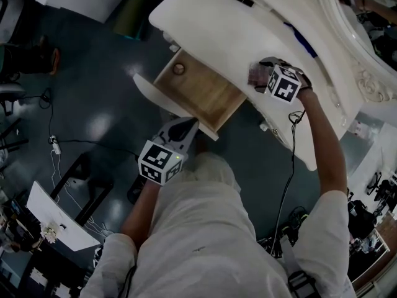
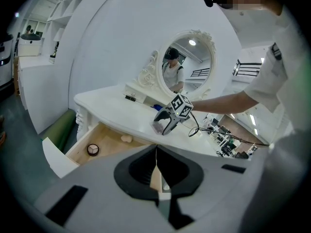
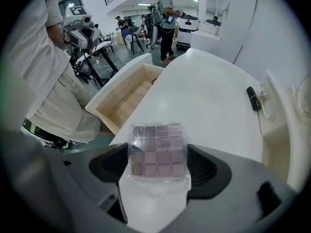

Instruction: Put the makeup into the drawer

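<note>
Palette (image 3: 158, 152) clamped in right gripper (image 3: 158, 178) jaws near table (image 3: 204, 101) edge; left gripper (image 2: 156, 176) closed.

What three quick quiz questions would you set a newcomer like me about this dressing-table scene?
1. What does the right claw hold? A) a lipstick B) an eyeshadow palette C) a comb
2. True or false: the wooden drawer of the dressing table stands open.
3. Fill in: the left claw is ____ and holds nothing.
Key: 1 B; 2 true; 3 shut.
</note>
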Action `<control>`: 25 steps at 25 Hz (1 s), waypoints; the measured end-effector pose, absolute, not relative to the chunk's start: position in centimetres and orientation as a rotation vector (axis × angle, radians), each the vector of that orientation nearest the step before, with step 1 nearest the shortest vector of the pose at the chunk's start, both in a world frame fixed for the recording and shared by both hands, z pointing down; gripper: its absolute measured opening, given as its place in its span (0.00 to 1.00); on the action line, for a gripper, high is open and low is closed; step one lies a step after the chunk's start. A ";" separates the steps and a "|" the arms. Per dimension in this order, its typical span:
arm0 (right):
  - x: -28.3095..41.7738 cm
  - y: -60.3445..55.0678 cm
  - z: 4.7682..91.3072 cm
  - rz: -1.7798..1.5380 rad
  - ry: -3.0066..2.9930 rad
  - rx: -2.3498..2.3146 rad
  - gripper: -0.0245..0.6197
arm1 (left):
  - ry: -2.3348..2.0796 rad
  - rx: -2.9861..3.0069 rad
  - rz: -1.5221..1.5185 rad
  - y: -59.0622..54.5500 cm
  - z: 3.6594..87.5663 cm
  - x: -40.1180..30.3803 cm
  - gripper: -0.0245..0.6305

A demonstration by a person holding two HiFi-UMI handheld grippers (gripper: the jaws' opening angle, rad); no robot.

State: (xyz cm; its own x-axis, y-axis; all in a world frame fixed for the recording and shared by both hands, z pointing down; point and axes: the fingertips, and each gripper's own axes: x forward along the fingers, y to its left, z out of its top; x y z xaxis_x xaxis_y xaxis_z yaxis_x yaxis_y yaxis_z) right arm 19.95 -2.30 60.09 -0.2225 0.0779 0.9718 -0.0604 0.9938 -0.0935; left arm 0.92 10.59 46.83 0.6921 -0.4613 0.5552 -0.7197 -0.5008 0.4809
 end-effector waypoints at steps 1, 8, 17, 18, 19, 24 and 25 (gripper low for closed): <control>19.9 -2.3 60.1 0.126 -1.789 -0.012 0.64 | -0.900 2.187 0.464 10.6 46.8 0.9 0.05; 19.9 -2.1 60.1 0.134 -1.773 -0.004 0.64 | -0.908 2.190 0.461 10.8 46.5 0.5 0.05; 19.1 -2.4 58.1 0.123 -1.803 0.039 0.63 | -0.924 2.204 0.451 10.9 46.1 -0.1 0.05; 18.6 -2.3 57.6 0.111 -1.810 0.038 0.63 | -0.925 2.207 0.449 10.9 45.9 -0.1 0.05; 18.1 -2.2 57.0 0.099 -1.817 0.035 0.63 | -0.926 2.211 0.447 10.8 45.7 -0.2 0.05; 14.3 -0.9 54.4 0.048 -1.856 0.027 0.63 | -0.914 2.241 0.445 10.7 44.6 -0.5 0.05; 13.6 -0.7 54.1 0.036 -1.854 0.031 0.63 | -0.909 2.249 0.447 10.6 44.4 -0.6 0.05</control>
State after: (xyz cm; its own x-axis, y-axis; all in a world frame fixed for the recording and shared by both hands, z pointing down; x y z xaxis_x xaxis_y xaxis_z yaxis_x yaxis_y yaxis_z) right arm 13.60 -0.69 54.06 -0.2801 -0.0027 0.9600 -0.0404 0.9991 -0.0090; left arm -0.62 10.58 44.37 0.6995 -0.4853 0.5246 -0.7118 -0.5389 0.4505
